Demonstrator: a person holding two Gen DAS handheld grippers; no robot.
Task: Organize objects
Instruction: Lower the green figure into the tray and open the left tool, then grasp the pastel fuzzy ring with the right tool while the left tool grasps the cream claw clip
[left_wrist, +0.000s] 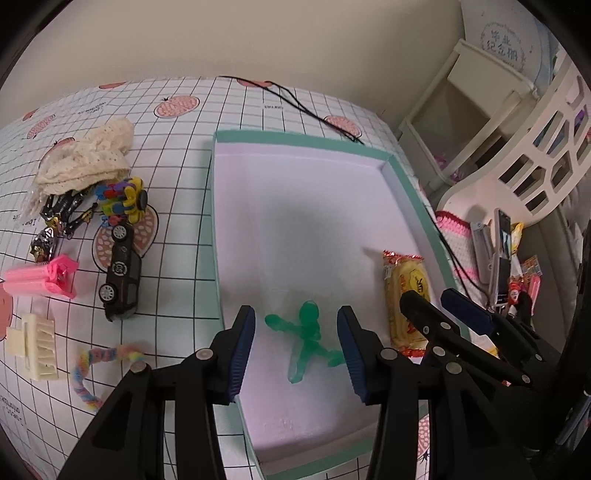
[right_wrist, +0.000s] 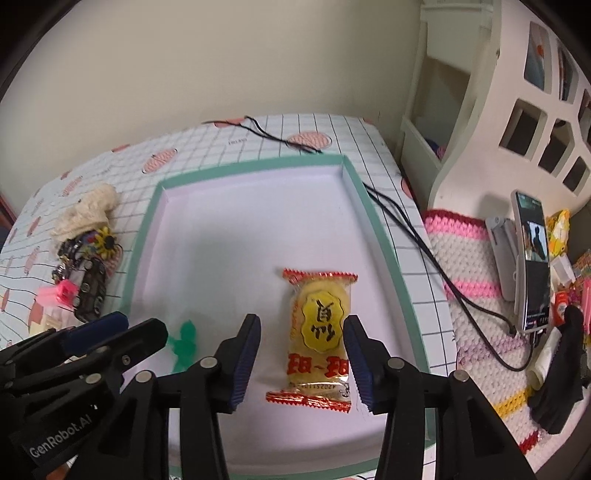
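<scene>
Grid-patterned tablecloth (left_wrist: 177, 155) with peach prints, cream wall behind. Teal-rimmed shallow box (left_wrist: 406, 192) sits under both grippers. Left gripper (left_wrist: 296, 350): jaws parted, nothing gripped; green toy figure (left_wrist: 306, 332) lies on box floor below the gap, pads clear of it. Right gripper (right_wrist: 302, 360): jaws parted, empty; yellow snack packet (right_wrist: 319, 332) flat on box floor beneath the gap. Black toy car (left_wrist: 122, 273) well left of left gripper, outside box.
</scene>
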